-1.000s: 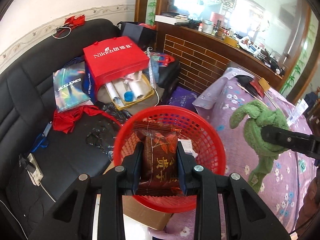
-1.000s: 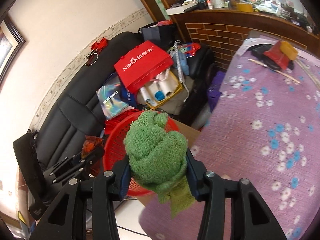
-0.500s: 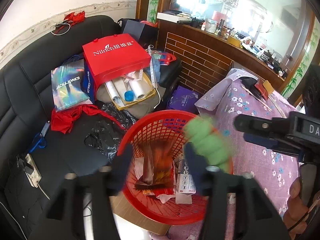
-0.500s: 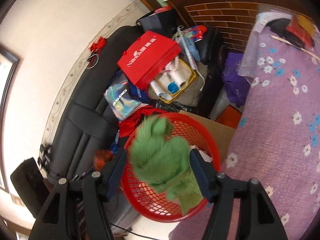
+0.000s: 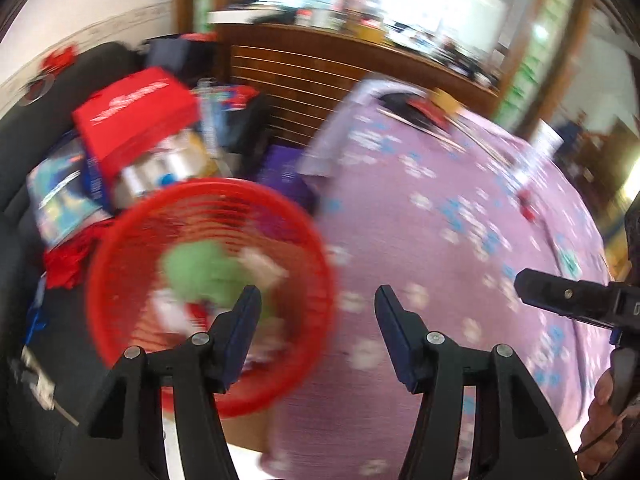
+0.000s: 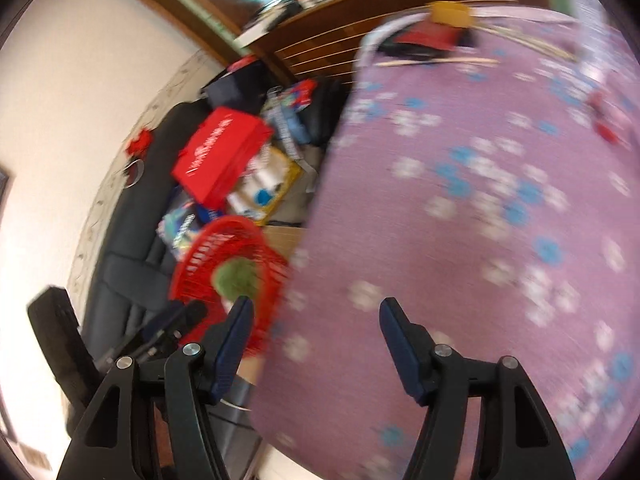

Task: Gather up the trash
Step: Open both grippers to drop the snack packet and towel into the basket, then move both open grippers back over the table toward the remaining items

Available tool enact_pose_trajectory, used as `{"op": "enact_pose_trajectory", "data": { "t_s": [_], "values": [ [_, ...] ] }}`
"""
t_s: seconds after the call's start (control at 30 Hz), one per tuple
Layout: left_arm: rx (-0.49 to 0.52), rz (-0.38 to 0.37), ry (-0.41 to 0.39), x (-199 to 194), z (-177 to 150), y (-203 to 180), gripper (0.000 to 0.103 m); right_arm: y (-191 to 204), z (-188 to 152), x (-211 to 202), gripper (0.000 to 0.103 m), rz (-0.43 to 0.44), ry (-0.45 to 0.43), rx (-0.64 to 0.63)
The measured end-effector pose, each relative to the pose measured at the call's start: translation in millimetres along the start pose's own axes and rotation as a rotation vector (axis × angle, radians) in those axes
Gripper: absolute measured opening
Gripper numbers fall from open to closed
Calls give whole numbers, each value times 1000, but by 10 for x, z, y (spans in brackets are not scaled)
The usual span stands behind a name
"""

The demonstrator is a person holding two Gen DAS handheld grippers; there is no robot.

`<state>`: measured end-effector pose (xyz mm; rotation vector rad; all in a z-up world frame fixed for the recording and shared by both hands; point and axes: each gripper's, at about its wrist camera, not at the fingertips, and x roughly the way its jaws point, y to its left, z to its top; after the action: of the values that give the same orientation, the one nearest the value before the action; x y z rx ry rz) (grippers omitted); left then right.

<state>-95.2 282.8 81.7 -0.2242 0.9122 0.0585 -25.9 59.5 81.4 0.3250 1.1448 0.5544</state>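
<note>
Down by the table edge, counted two grippers, one per hand. Found the left gripper [image 5: 318,294] released, blue-padded jaws spread wide with nothing between them. Found the right gripper [image 6: 316,303] likewise released and empty, jaws parted over the purple flowered tablecloth [image 6: 480,220].

Counted one red basket [image 5: 96,280], round and open-meshed, standing beside the table's near-left corner, between the tablecloth and the black sofa [image 5: 16,140]. Counted one green cloth [image 5: 200,268] lying inside the basket, bunched near its middle. Made out pale scraps [image 5: 260,268] beside the cloth in the basket; too blurred to count. Could not pick out anything else in there through the motion blur.

Placed the green cloth just ahead of and above the left finger's tip in the left wrist view, apart from it, off to the left of the gap between the jaws. Placed it much the same in the right wrist view: just past the left finger's tip, inside the basket, not between the jaws.

Counted one red carton [image 5: 132,108] on the sofa behind the basket, and one brick-fronted counter [image 5: 300,76] beyond the table. Saw the bare hand [image 5: 600,420] gripping the right tool's handle at the left view's right edge.
</note>
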Motion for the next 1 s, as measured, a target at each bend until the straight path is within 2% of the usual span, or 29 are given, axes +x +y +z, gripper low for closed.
{"op": "enact_pose_trajectory", "data": {
  "t_s": [0.17, 0.43, 0.7, 0.87, 1.0],
  "values": [
    [136, -106, 41, 165, -83, -722, 58, -710, -252, -481, 70, -96, -55, 168],
    [292, -224, 92, 235, -242, -1963, 58, -1519, -633, -1355, 70, -177, -163, 301],
    [453, -296, 129, 242, -443, -3267, 58, -2328, -988, -2258, 70, -235, -287, 423],
    [546, -319, 112, 170, -547, -3948, 58, -2838, -1209, -2698, 70, -246, -341, 484],
    [555, -329, 125, 203, -497, -4318, 58, -3153, -1341, -2941, 70, -249, -369, 516]
  ]
}}
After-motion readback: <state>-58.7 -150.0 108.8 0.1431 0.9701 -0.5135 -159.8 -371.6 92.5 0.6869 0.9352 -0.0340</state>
